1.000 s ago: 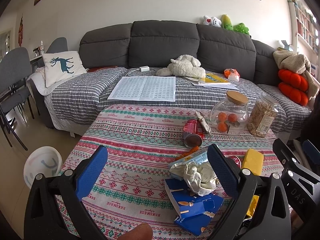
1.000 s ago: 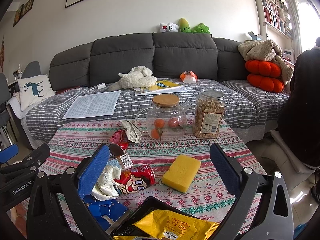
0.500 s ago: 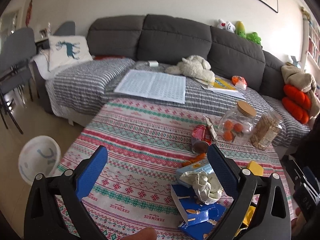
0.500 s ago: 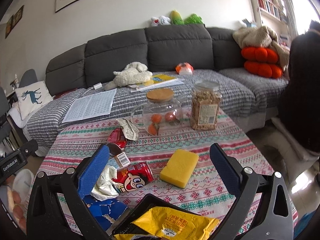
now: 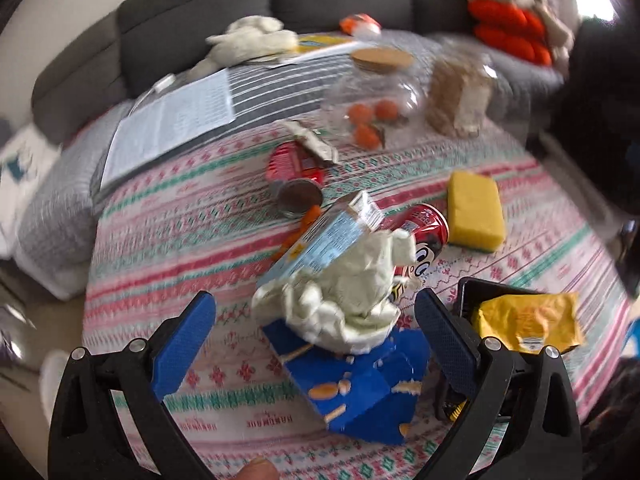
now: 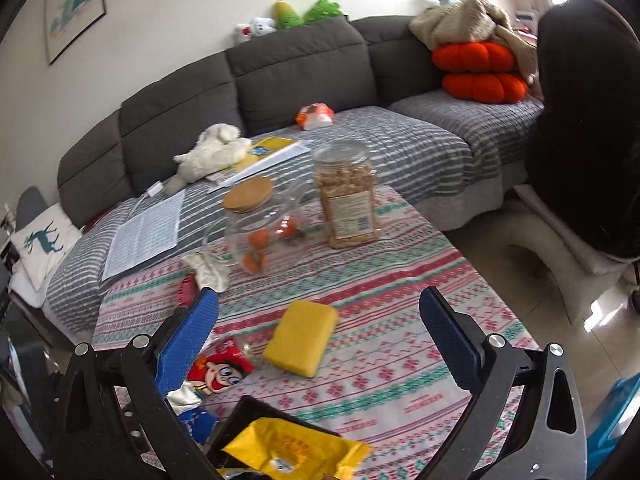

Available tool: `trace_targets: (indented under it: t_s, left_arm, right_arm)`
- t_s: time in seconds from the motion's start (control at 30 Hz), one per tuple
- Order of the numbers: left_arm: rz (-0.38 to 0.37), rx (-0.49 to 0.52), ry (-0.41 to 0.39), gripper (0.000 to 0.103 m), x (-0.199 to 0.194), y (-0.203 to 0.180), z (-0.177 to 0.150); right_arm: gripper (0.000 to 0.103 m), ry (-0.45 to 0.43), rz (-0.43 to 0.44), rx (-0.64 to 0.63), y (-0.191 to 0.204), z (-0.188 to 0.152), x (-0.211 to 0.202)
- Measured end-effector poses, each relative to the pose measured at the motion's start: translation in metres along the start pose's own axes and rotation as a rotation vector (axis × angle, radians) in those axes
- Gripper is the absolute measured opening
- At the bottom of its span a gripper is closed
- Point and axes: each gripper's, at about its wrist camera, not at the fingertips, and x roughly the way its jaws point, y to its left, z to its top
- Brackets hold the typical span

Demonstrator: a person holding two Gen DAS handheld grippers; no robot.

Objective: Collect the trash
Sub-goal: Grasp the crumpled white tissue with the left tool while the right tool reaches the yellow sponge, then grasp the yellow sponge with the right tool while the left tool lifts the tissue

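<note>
your left gripper [image 5: 314, 326] wide open, empty, over crumpled paper [image 5: 352, 284] on blue box [image 5: 360, 384] | right gripper [image 6: 318, 330] wide open, empty | only right view shows wall pictures [image 6: 74, 14]

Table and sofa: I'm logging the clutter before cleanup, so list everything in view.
crumpled paper: 1, whitish, atop the boxes
flattened box: 1, blue, table's near edge
carton: 1, light blue, under the paper
cans: 2, red, table middle
sponge: 1, yellow, table
yellow wrapper: 1, in black tray
glass jar: 1, clear, holds oranges
snack jar: 1, clear, beside it
plush toy: 1, white, sofa
left tongs: open
right tongs: open
</note>
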Motion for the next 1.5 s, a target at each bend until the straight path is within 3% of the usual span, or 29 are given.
trace_targets:
  t_s: [0.23,0.43,0.5,0.6,0.67,0.97,1.13,1.27,1.4,1.5]
  left_arm:
    - [0.068,0.148,0.025,0.096,0.031,-0.031,0.012]
    - [0.038,0.129,0.052,0.069,0.044,-0.027,0.005]
    - [-0.001,0.11,0.044,0.046,0.044,-0.024,0.005]
    - [-0.032,0.078,0.029,0.025,0.04,-0.016,0.003]
    - [-0.062,0.033,0.027,0.017,0.037,-0.007,0.0]
    - [-0.114,-0.108,-0.097,0.016,-0.011,0.033,-0.009]
    - [-0.127,-0.173,-0.176,0.016,-0.04,0.057,-0.004]
    - [-0.109,-0.194,-0.182,0.016,-0.042,0.071,-0.002]
    - [-0.098,-0.224,-0.177,0.016,-0.038,0.086,-0.003]
    - [-0.089,-0.262,-0.167,0.016,-0.033,0.096,-0.004]
  right_arm:
    - [0.096,0.038,-0.009,-0.007,-0.007,0.003,0.007]
    - [0.096,0.047,-0.01,-0.053,0.002,-0.001,0.009]
    - [0.096,0.048,-0.012,-0.062,0.004,-0.002,0.01]
    - [0.096,0.071,-0.022,-0.076,0.006,-0.006,0.018]
    - [0.096,0.094,-0.031,-0.077,0.008,-0.009,0.025]
    - [0.096,0.256,-0.036,-0.021,0.019,-0.018,0.08]
    - [0.096,0.314,-0.155,-0.086,0.04,-0.012,0.124]
    - [0.096,0.389,-0.216,-0.106,0.043,-0.015,0.157]
    - [0.095,0.495,-0.189,-0.066,0.041,-0.036,0.183]
    - [0.091,0.503,-0.159,-0.036,0.043,-0.04,0.189]
